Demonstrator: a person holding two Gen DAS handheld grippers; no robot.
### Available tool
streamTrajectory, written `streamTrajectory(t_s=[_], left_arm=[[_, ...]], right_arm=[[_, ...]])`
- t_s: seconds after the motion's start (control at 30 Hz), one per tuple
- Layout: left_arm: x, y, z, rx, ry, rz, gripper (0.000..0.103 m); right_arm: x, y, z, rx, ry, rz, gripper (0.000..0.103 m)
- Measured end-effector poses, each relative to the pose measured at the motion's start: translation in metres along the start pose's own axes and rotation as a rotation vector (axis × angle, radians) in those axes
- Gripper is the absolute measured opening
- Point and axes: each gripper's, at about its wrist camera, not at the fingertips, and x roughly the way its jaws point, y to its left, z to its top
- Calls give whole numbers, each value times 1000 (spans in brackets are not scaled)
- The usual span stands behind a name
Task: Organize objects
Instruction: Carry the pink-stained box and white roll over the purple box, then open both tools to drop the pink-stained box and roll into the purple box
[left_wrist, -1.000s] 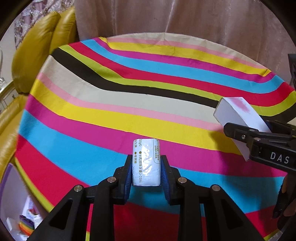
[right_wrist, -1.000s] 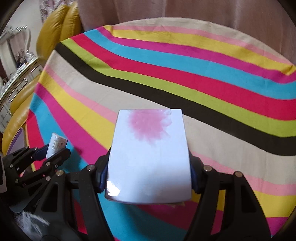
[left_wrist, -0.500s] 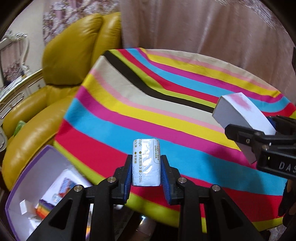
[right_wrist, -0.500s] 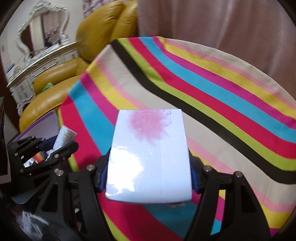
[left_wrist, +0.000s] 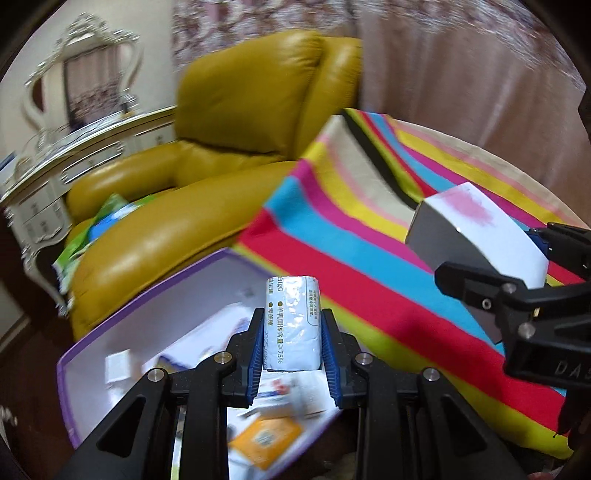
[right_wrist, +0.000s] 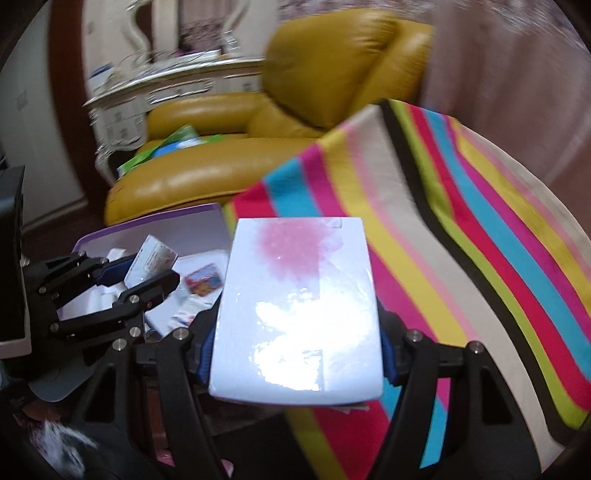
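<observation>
white packet (left_wrist: 291, 325) (reads "75%"), gripper lettering "DAS"

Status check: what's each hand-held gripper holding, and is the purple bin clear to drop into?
Left hand-held gripper shut on small white packet, above purple bin. Right hand-held gripper shut on white box. Bin already holds packets; nothing blocks it.

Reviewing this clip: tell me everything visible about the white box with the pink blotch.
The white box is a flat rectangular carton, glossy as if film-wrapped, with glare on its lower half and a soft pink blotch near its far end; its side face looks grey in shadow. The right gripper clamps it by its two long sides between blue pads, broad face up. It hangs in the air over the edge of the striped tablecloth, beside the purple-rimmed bin. Nothing else touches it.
</observation>
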Motion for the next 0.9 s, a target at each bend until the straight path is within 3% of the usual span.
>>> streamTrajectory(t_s=[0.2,0.4,0.47,0.53,0.6,0.77,0.83,0.9], left_arm=[[-6,61,-17,-112,25,74,30],[-17,97,-30,-174,20,119,31],[-25,106,-33,-192,22,146,50],[-28,115,-31,-190,31,243,78],[-35,125,-33,-177,20,321,90],[-48,153,-36,-259,-3,260,95],[-49,156,-35,-275,-2,280,96],[-49,158,-37,-265,22,351,96]], right_arm=[[27,63,10,-144,37,65,70],[48,108,19,-228,56,114,70],[51,120,23,-245,43,121,71],[54,130,26,-262,35,102,79],[54,134,28,-264,30,82,85],[53,141,27,-282,37,47,91],[55,146,24,-301,51,45,91],[55,149,22,-310,61,44,92]])
